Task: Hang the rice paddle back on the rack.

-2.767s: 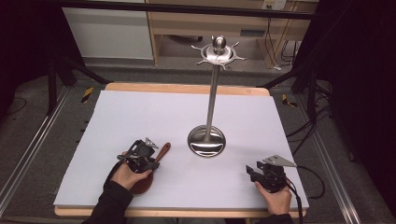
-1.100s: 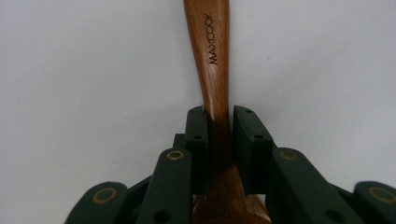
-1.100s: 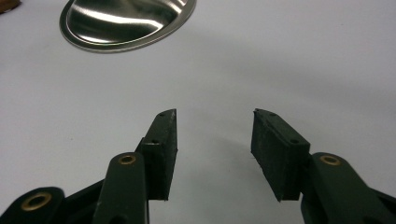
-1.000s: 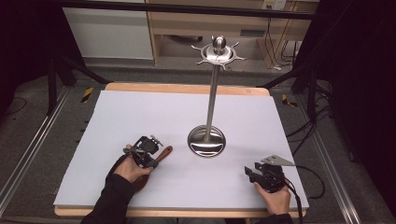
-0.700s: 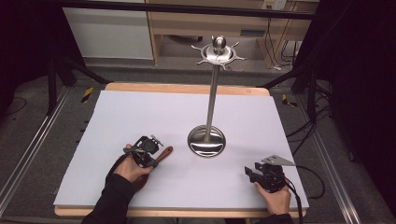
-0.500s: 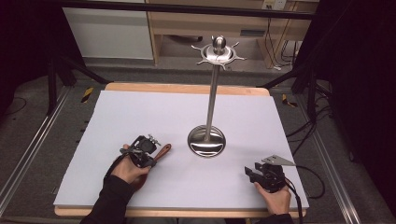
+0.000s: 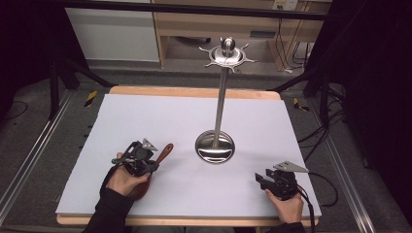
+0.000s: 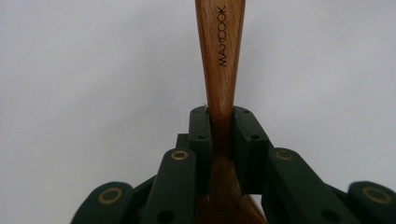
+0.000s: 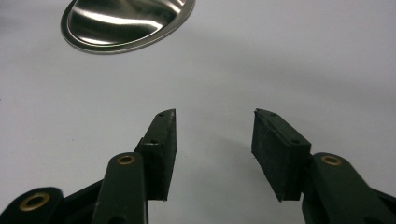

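A wooden utensil (image 8: 219, 51) with a brown handle marked MAXCOOK lies on the white table cover, its handle end (image 7: 166, 150) pointing toward the stand. My left gripper (image 7: 148, 166) (image 8: 222, 126) is shut on the narrow neck of that handle; its wider end is hidden under the hand. A steel stand (image 7: 219, 104) with a round base (image 7: 214, 147) (image 9: 123, 21) and a hook crown on top rises at the table's middle. My right gripper (image 7: 258, 180) (image 9: 214, 140) rests open at the front right, nothing between its jaws.
The white cover (image 7: 155, 116) spreads over a wooden tabletop whose edge (image 7: 194, 91) shows at the back. Cables trail off the right side (image 7: 320, 182). Shelving and black frame legs stand beyond the table.
My left gripper has shifted slightly along the wooden utensil, which has turned a little with it. The right gripper stays where it was.
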Demonstrator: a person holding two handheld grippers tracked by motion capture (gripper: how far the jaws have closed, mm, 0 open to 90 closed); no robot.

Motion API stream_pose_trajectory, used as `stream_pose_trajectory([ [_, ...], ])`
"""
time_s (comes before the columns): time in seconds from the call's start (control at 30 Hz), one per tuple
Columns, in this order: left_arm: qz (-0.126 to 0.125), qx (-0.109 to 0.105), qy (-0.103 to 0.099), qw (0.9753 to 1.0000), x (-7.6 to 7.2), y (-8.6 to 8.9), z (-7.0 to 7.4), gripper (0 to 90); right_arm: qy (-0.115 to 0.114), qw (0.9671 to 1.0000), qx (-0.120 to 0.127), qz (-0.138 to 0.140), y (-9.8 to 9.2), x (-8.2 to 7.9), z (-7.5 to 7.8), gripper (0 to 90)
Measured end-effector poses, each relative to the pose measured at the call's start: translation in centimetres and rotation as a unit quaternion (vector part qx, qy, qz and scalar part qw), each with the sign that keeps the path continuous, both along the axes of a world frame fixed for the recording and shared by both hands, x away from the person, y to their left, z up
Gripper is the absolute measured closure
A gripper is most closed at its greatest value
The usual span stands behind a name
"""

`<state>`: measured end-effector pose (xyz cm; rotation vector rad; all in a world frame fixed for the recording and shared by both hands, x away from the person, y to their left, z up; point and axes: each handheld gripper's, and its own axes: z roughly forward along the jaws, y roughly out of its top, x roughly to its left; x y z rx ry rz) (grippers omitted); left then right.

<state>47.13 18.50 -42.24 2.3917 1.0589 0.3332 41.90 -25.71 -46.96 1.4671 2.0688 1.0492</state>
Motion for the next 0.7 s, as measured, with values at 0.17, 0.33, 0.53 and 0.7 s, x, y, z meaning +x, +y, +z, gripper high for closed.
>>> stream_pose_trajectory([
  [0.17,0.003,-0.015,-0.022,0.9996,-0.7,0.5,0.5,78.1,0.000,1.0000,0.001,0.000,0.0,-0.1,0.0,50.4],
  [0.33,0.014,-0.034,-0.049,0.9981,-1.4,1.1,0.9,78.2,-0.001,1.0000,0.001,0.000,0.0,-0.1,0.1,50.4],
  [0.53,0.016,-0.052,-0.081,0.9952,-2.2,1.6,1.5,78.2,-0.002,1.0000,0.002,0.000,0.0,-0.1,0.1,50.4],
  [0.7,0.018,-0.063,-0.093,0.9935,-2.6,1.8,1.8,78.3,-0.002,1.0000,0.001,0.001,0.0,-0.1,0.1,50.4],
])
